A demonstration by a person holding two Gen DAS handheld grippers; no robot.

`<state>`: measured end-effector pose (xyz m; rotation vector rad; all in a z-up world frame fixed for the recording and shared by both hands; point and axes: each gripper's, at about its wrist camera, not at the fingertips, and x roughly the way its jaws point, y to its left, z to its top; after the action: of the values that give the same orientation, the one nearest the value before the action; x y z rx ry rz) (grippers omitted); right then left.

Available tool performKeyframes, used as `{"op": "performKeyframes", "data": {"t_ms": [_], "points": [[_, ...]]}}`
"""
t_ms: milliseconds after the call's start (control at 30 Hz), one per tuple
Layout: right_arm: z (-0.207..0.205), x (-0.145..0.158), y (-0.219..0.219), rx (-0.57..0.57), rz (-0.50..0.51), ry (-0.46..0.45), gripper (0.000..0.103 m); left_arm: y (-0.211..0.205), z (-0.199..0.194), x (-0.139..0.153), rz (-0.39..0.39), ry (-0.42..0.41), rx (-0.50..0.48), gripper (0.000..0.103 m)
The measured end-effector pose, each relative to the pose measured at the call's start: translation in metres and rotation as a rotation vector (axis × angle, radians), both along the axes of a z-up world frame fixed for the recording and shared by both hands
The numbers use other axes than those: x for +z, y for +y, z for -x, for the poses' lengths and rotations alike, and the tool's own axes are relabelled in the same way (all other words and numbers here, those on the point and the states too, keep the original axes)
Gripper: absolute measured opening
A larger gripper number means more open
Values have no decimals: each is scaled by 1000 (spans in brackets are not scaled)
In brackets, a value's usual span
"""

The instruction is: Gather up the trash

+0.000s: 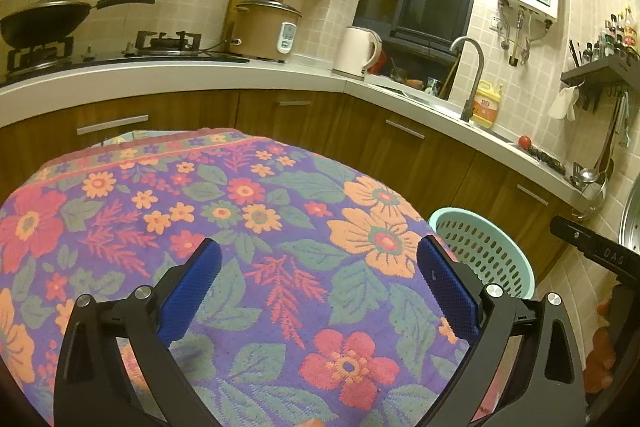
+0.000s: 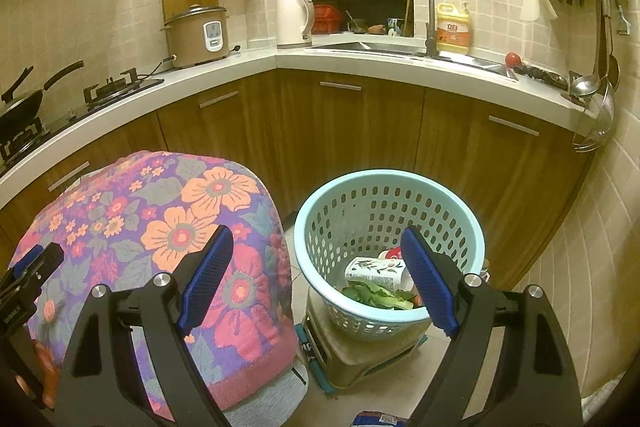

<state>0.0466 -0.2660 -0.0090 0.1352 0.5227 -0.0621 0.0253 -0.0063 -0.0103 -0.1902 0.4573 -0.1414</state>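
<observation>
A light-blue perforated basket [image 2: 384, 181] stands on a low beige stool [image 2: 360, 351] on the floor, right of the table. Inside it lie a white printed carton [image 2: 370, 269], green leaves [image 2: 376, 297] and a red-and-white piece. My right gripper [image 2: 317, 235] hangs open above the gap between table and basket, with nothing between its blue pads. My left gripper [image 1: 319, 247] is open wide over the floral tablecloth [image 1: 240, 211], also holding nothing. The basket [image 1: 480, 251] shows at the cloth's right edge in the left wrist view. No loose trash shows on the cloth.
An L-shaped white counter [image 2: 360, 61] over brown cabinets wraps the back. On it are a wok [image 1: 44, 23] on the stove, a rice cooker [image 2: 198, 35], a kettle [image 2: 294, 21], a sink tap [image 2: 428, 3], a yellow detergent bottle [image 2: 452, 29] and a tomato [image 2: 513, 59]. Ladles hang at the right.
</observation>
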Motion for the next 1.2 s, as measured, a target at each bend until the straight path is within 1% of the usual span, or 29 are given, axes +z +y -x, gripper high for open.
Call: {"op": "performKeyframes", "data": {"t_ms": [167,733,1200], "points": [[0,0,-1,-5,0,2,83,0,1,0,2,1,-1,95],[0,-2,-2,-9,7,4,84,0,1,1,-1,-2,-7,95],[4,-3,19,37,45,3,84,4,2,3,-12,-1,12,95]]}}
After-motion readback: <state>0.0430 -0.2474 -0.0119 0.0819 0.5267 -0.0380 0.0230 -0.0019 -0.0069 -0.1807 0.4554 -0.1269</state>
